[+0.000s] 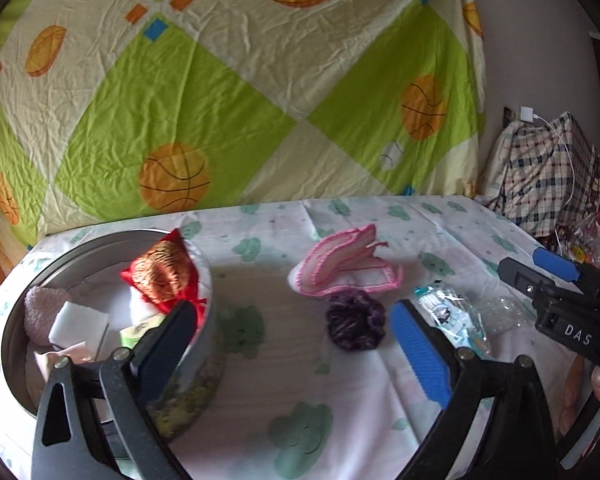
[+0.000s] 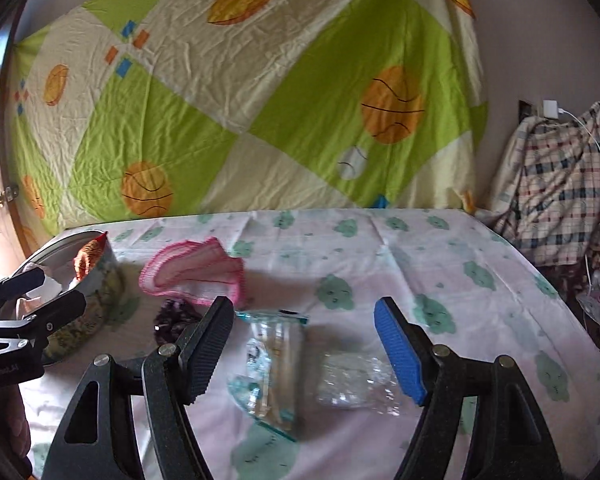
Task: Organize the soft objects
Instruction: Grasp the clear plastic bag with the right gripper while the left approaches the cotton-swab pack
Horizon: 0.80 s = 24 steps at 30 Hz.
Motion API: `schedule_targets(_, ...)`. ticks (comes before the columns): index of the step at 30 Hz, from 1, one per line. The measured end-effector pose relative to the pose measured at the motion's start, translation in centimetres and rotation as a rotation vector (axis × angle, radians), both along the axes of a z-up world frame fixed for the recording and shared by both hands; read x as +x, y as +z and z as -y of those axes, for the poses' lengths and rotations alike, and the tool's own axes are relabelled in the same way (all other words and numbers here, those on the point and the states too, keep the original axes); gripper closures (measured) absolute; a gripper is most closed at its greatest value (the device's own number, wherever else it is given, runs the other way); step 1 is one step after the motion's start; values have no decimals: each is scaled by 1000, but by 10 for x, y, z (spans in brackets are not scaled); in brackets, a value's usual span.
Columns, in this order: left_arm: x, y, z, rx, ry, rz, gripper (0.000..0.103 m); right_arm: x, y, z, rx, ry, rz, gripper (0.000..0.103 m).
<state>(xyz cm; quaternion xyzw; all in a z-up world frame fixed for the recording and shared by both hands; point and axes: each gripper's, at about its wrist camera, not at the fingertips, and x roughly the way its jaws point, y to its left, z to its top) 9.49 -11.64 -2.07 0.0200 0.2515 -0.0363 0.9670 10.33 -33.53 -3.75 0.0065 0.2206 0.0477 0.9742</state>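
Behind the wide-open, empty right gripper, its finger half hides a purple scrunchie.

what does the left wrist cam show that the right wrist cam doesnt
Only the left wrist view looks down into the round tin, showing the white block and knitted pink piece inside it. Only the right wrist view shows the crumpled clear plastic in full, and the door hinge at far left. Both show the pink-edged cloth, the purple scrunchie, the teal-printed packet, the red-and-gold pouch, the plaid fabric, and both grippers open: left gripper, right gripper.
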Motion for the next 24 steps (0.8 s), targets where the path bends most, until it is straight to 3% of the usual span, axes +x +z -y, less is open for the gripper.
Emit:
schedule_targets(10,34,-18,67,37,-89,-90,3,30,-30,28,-8,-61,-194,28)
schedule_targets(24,47,-34,71,30,-87,-134,2,59,-56,23,-11,-35,-395,28)
